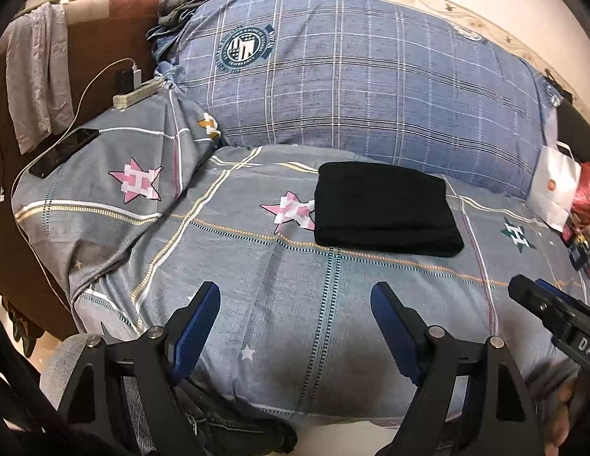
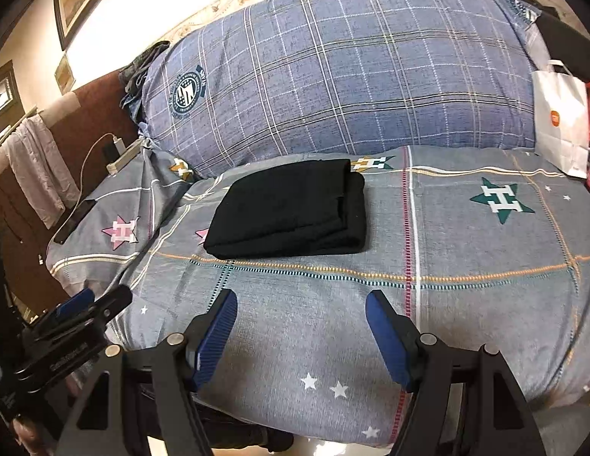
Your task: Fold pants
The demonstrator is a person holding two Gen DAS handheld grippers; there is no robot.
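Note:
The black pants (image 1: 386, 209) lie folded into a flat rectangle on the grey star-patterned bed cover (image 1: 279, 304); they also show in the right wrist view (image 2: 291, 209). My left gripper (image 1: 295, 304) is open and empty, held over the near part of the bed, short of the pants. My right gripper (image 2: 300, 311) is open and empty too, also short of the pants. Each gripper shows at the edge of the other's view: the right one (image 1: 538, 296) and the left one (image 2: 105, 298).
A big blue plaid pillow (image 1: 363, 72) lies behind the pants. A phone (image 1: 63, 152) on a cable and a power strip (image 1: 137, 95) lie at the left. A white paper bag (image 2: 561, 117) stands at the right. A brown headboard (image 1: 93, 49) with a hung cloth is at the left.

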